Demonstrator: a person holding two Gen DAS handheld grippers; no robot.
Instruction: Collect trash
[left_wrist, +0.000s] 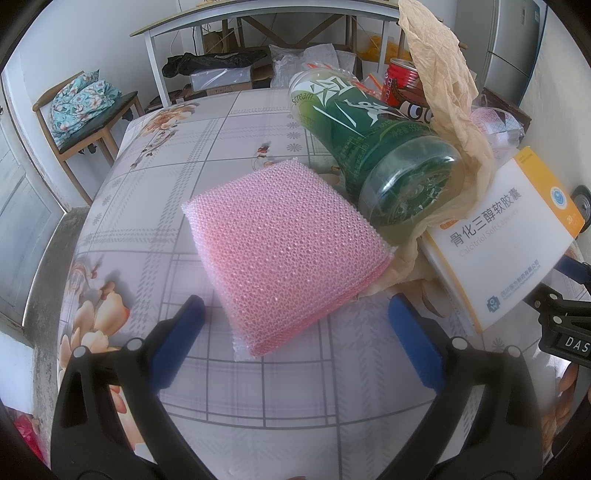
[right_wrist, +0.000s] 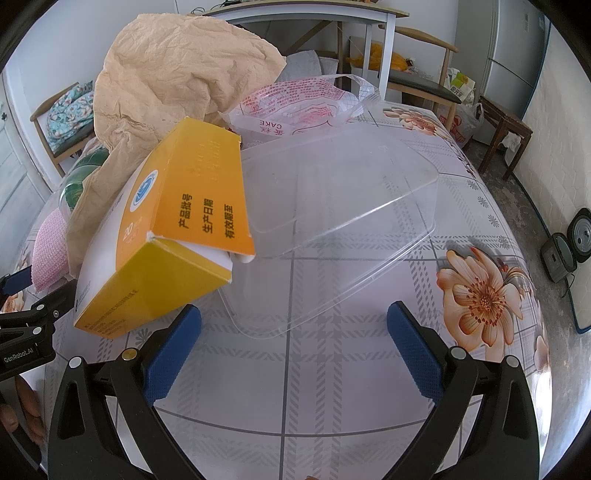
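Note:
A pink mesh sponge (left_wrist: 273, 251) lies flat on the floral tablecloth, just ahead of my left gripper (left_wrist: 295, 328), which is open and holds nothing. Behind it a green plastic bottle (left_wrist: 373, 147) lies on its side against crumpled tan paper (left_wrist: 443, 74). A yellow and white medicine box (left_wrist: 506, 236) (right_wrist: 177, 229) sits to the right, with a red can (left_wrist: 400, 79) behind. In the right wrist view my right gripper (right_wrist: 293, 332) stands open before an upturned clear plastic container (right_wrist: 332, 221). A printed clear bag (right_wrist: 303, 107) and the tan paper (right_wrist: 173, 74) lie behind.
The tablecloth (left_wrist: 166, 229) (right_wrist: 332, 387) shows bare patches at the left and near both grippers. Wooden chairs (left_wrist: 85, 122) (right_wrist: 428, 81) stand beyond the table edges, and a white desk (left_wrist: 258, 22) with boxes beneath is at the back. The left gripper's body (right_wrist: 26, 332) shows at the left.

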